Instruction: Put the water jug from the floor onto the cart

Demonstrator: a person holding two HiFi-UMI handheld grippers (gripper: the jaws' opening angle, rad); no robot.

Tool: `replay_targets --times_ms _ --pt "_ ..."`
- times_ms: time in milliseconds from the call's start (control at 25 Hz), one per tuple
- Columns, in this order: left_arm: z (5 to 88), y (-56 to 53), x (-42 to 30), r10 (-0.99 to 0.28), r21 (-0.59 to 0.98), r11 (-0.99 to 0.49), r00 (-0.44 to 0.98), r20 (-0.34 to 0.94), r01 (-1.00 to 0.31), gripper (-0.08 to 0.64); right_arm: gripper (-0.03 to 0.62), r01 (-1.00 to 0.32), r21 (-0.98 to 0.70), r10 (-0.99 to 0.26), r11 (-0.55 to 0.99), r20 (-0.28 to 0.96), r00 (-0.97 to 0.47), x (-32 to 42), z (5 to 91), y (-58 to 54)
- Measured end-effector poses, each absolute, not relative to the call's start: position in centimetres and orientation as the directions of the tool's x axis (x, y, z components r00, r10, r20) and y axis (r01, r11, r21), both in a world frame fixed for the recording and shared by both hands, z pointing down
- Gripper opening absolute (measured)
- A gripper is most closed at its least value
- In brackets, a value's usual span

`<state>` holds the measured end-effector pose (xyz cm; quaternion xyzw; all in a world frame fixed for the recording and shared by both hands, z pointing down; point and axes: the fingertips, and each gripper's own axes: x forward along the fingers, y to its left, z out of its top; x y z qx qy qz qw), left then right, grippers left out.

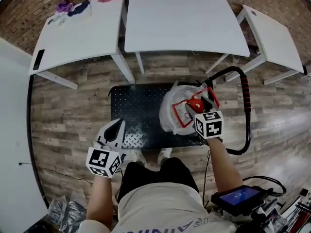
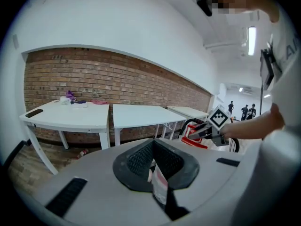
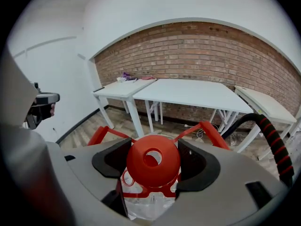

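So the water jug is off the floor and over the cart, on the right side of the black deck, near the handle with the red grip. The right hand-held gripper has it by the top. In the right gripper view the red cap sits squarely between the two dark jaws, which are clamped on it from either side, and the clear body hangs straight below them.

What matters for the next bit is that the jug's long axis runs down and away from the gripper toward the deck, so from here it's basically lower and let go. From the head view the body seems to lean a little toward the middle of the deck, but that could just be the lens. I honestly can't tell if the bottom is touching the deck or hanging just above it.

The left hand-held gripper is well away at the near-left corner of the cart, jaws pinched together and not on the jug. The right hand is obviously the one doing this job. If the base lands crooked, my guess is the jug could tip toward the cart handle.
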<state>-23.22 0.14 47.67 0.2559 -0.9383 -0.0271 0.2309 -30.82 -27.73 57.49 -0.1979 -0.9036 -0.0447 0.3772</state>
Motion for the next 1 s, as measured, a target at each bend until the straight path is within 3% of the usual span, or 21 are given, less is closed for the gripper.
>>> replay_targets --times_ms 440,1000 --pt "49.2 3.8 -22.3 -0.363 0.154 0.931 -0.789 0.495 -0.332 0.0 0.313 0.351 -0.034 0.254 0.936 0.755 -0.604 -39.9 66.6 -32.5" --pt "51.4 4.5 -21.9 -0.312 0.114 0.947 -0.769 0.557 -0.302 0.0 0.313 0.28 -0.016 0.188 0.96 0.778 -0.6 -45.7 71.9 -34.9"
